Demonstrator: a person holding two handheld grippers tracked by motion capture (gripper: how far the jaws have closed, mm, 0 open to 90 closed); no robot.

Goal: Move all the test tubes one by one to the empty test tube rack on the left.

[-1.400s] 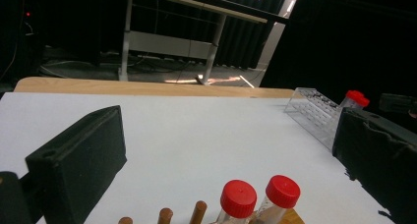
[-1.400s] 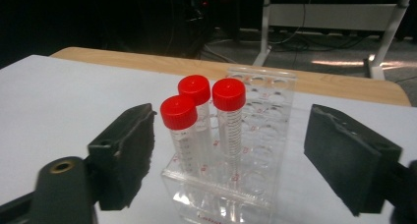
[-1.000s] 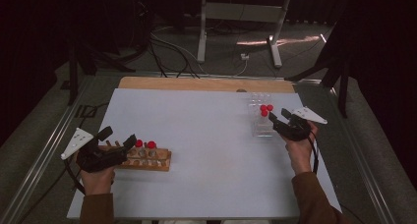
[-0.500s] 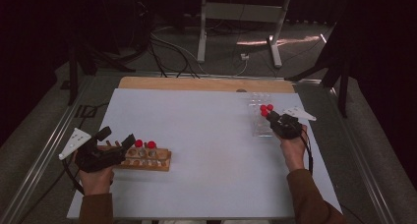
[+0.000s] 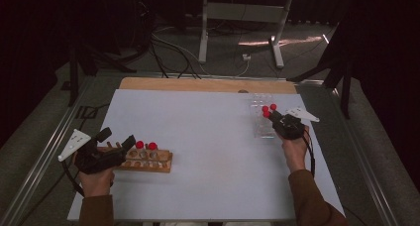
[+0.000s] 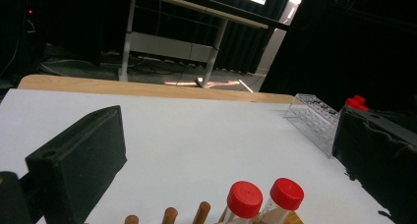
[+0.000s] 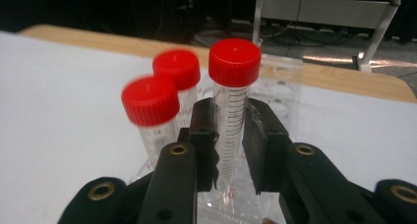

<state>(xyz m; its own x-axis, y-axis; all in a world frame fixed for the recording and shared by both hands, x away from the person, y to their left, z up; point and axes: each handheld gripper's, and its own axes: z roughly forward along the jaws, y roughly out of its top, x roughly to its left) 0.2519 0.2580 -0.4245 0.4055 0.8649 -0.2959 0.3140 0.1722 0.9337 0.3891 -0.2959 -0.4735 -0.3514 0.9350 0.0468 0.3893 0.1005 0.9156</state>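
A clear plastic rack [image 5: 261, 127] stands at the table's far right with three red-capped tubes in it. My right gripper [image 5: 274, 118] is shut on one of them, the graduated tube [image 7: 234, 62], with both pads pressed on its wall below the cap. The other two tubes [image 7: 176, 69] [image 7: 150, 101] stand just to its left. A wooden rack [image 5: 148, 160] at the near left carries two red-capped tubes [image 6: 244, 197] [image 6: 286, 193] and several bare pegs. My left gripper [image 5: 118, 137] stands open at that rack's left end, its jaws wide apart [image 6: 228, 118].
The white table top [image 5: 208, 137] has a wooden strip [image 5: 198, 84] along its far edge. Metal rails run along both sides. Cables and a stand's legs [image 5: 237, 32] lie on the dark floor beyond.
My right gripper has edged in to the clear rack and its jaws have shut on a tube. The left hand has kept still.
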